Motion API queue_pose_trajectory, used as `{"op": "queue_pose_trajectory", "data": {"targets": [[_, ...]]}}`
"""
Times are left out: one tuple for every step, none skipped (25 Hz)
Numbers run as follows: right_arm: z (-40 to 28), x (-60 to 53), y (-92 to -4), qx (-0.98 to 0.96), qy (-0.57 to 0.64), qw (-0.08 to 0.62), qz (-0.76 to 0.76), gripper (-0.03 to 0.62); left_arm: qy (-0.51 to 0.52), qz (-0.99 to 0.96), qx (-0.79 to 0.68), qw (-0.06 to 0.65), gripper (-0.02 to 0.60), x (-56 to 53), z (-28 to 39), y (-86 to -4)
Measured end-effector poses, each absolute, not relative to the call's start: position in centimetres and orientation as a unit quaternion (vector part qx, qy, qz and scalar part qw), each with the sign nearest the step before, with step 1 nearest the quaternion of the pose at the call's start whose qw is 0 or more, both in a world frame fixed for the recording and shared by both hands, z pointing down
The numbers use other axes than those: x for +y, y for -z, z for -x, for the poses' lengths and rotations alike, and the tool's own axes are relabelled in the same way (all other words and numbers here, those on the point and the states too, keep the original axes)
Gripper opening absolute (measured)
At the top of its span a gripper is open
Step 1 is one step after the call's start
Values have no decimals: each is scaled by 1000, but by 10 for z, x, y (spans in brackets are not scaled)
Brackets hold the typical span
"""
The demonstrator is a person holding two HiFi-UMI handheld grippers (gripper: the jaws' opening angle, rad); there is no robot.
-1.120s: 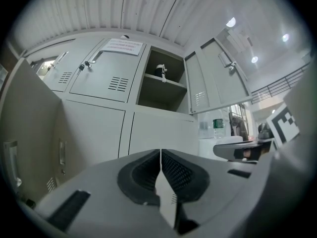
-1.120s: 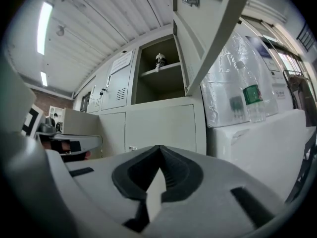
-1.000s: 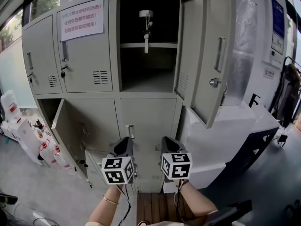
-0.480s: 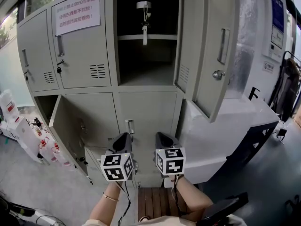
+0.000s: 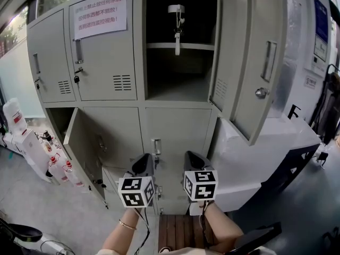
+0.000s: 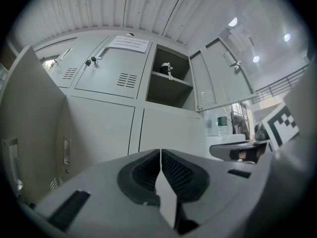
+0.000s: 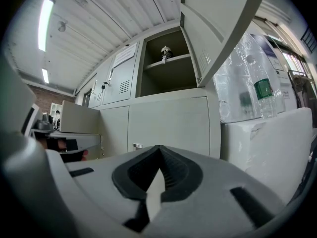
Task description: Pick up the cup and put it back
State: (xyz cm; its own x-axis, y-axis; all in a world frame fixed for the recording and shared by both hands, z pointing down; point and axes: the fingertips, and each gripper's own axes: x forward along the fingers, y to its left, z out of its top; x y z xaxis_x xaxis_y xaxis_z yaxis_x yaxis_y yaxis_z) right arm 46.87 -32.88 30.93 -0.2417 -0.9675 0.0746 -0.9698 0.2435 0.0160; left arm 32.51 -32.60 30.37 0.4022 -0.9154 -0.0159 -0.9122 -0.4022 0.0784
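A small pale object point(image 5: 176, 10), possibly the cup, sits on the upper shelf of the open locker compartment point(image 5: 178, 73); a strap hangs down from it. It also shows small in the left gripper view point(image 6: 167, 68) and the right gripper view point(image 7: 166, 52). My left gripper point(image 5: 144, 164) and right gripper point(image 5: 192, 161) are held side by side low in front of the lower lockers, far below that shelf. Both are shut with nothing between the pads, as the left gripper point(image 6: 160, 155) and right gripper point(image 7: 159, 153) views show.
The compartment's door point(image 5: 257, 62) swings out to the right. A lower locker door point(image 5: 81, 142) stands open at the left. White wrapped blocks point(image 5: 265, 153) lie at the right, with a green-labelled bottle point(image 7: 262, 90) on them. Bottles point(image 5: 53, 166) stand on the floor at left. A wooden slat surface point(image 5: 178, 232) lies below.
The head view has shifted, so the lockers sit a little further right and lower in the picture. Both grippers stay low, side by side and shut.
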Motion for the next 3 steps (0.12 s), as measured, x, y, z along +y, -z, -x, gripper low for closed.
{"op": "queue_pose_trajectory", "data": {"targets": [[-469, -329, -309, -787, -15, 34, -616, -11, 28, -837, -546, 28, 12, -326, -324, -304], [-469, -329, -308, -786, -14, 34, -617, -9, 28, -837, -546, 28, 12, -327, -323, -303], [-469, -329, -307, -785, -13, 34, -619, -11, 28, -837, -546, 27, 12, -327, -321, -303]]}}
